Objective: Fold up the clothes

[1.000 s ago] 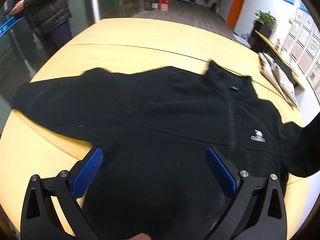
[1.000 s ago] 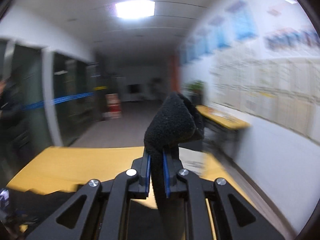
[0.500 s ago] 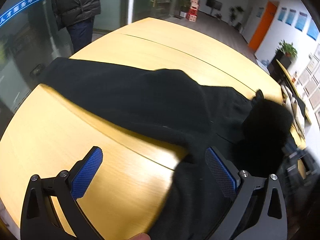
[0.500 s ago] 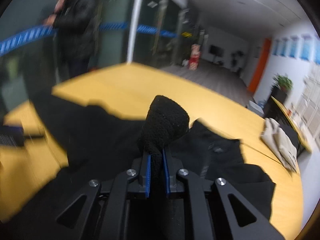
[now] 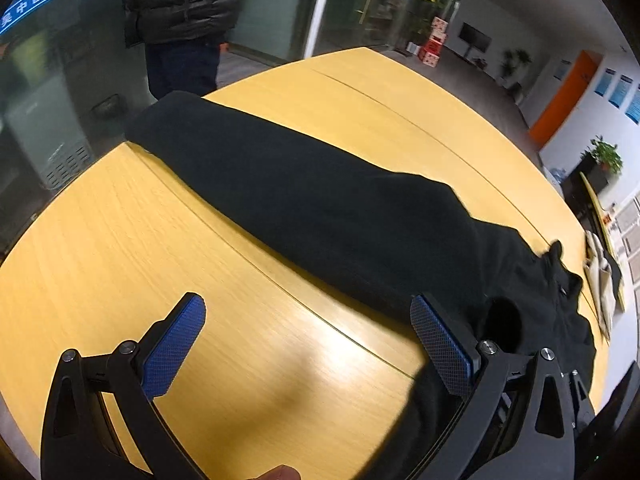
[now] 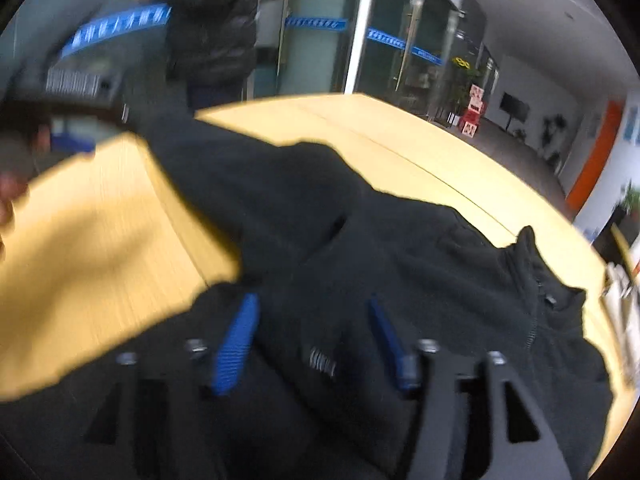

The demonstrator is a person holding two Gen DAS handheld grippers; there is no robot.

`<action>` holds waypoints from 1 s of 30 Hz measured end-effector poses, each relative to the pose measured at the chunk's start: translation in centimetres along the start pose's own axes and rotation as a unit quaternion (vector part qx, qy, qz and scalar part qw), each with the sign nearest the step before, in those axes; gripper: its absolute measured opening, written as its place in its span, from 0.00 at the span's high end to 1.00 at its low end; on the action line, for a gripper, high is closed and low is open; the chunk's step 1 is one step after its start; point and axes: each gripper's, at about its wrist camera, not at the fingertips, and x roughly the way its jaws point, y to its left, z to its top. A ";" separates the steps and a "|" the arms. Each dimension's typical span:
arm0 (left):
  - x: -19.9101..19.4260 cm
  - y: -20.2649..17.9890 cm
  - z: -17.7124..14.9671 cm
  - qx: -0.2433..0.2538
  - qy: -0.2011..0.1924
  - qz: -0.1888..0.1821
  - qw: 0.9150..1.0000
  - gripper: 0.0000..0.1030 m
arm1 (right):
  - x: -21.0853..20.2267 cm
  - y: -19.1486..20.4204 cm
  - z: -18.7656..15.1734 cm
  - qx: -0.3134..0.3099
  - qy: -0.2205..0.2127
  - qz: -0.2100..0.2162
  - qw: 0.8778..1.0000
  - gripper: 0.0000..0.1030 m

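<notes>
Both tongs apparently open, black fleece (image 5: 320, 208) on table (image 5: 120, 240)

Each camera sat just behind its own gripper and looked forward along the two blue-padded fingers, with strong fisheye curving at the edges. The left wrist view looked down at a slant from close above the yellow counter (image 5: 120, 240), its left gripper (image 5: 308, 344) filling the lower frame, and faced along the sleeve of the black fleece jacket (image 5: 320, 208) toward a glass wall. The right wrist view was blurred; it hung low and near over the jacket's chest (image 6: 400, 280), the right gripper (image 6: 312, 344) in front. Both views shared the jacket, the counter (image 6: 100, 220), the glass wall and a dark-coated bystander (image 5: 180, 0) (image 6: 212, 20) beyond the far edge
</notes>
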 end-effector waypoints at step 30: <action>13.6 18.2 13.5 -0.258 -0.015 -0.015 0.966 0.15 | -2.9 -2.9 7.4 0.139 -0.038 0.078 0.987 0.20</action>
